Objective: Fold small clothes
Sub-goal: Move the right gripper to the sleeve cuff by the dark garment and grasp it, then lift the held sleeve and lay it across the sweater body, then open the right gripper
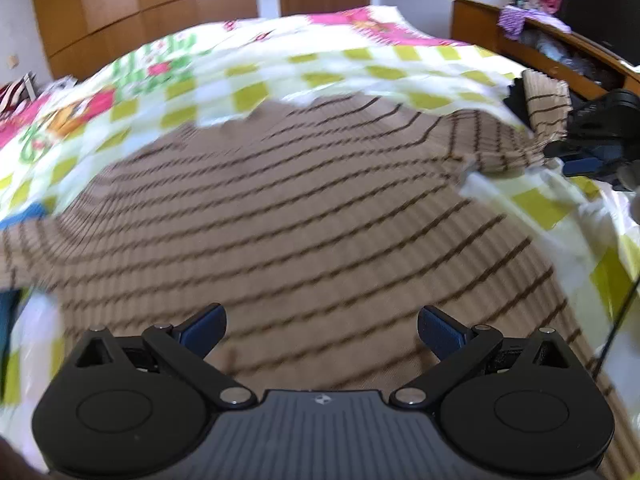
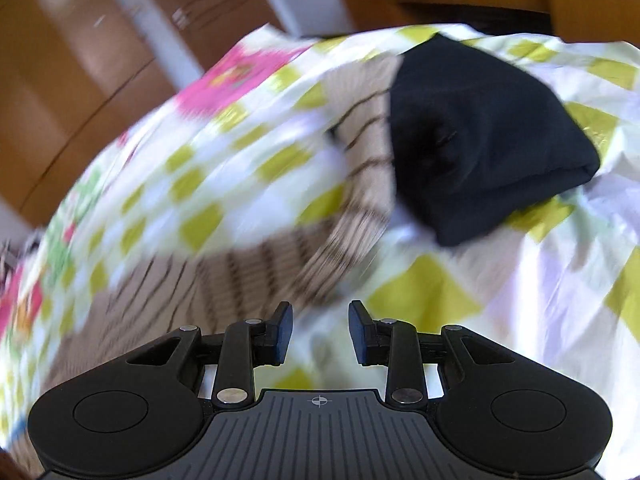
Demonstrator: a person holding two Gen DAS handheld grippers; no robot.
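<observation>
Both tools (left (image 1: 322,334), right (image 2: 320,334)) gape empty above striped garment (image 1: 304,208).

Ribbed knit striped garment (image 1: 304,208); smooth cotton bedsheet (image 1: 360,68); glossy wood wardrobe (image 1: 132,4).

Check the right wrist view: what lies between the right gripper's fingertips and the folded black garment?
In the right wrist view, between the right gripper and the folded black garment lies only checked bedsheet; the striped beige garment sits to the left.
</observation>
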